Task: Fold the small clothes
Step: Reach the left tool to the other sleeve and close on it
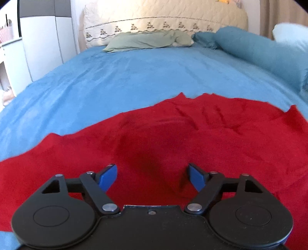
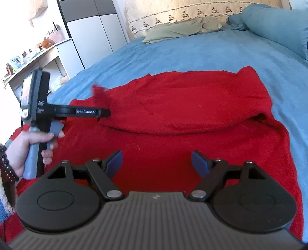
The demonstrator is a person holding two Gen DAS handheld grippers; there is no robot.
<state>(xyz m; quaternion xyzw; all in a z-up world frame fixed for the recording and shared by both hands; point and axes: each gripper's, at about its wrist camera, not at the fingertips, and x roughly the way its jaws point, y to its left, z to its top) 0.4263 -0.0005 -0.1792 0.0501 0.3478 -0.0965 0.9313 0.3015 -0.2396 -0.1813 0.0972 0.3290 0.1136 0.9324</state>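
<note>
A red garment lies spread on the blue bed; in the right wrist view the red garment has its far part folded over onto the near part. My left gripper hovers low over the cloth, jaws open, nothing between the blue pads. Seen from the right wrist, the left gripper is held by a hand at the garment's left edge, where a small red flap sticks up, blurred. My right gripper stands open over the garment's near part, empty.
The blue bedsheet stretches beyond the garment. A green pillow and a rolled blue duvet lie at the quilted headboard. A white wardrobe and a cluttered desk stand left of the bed.
</note>
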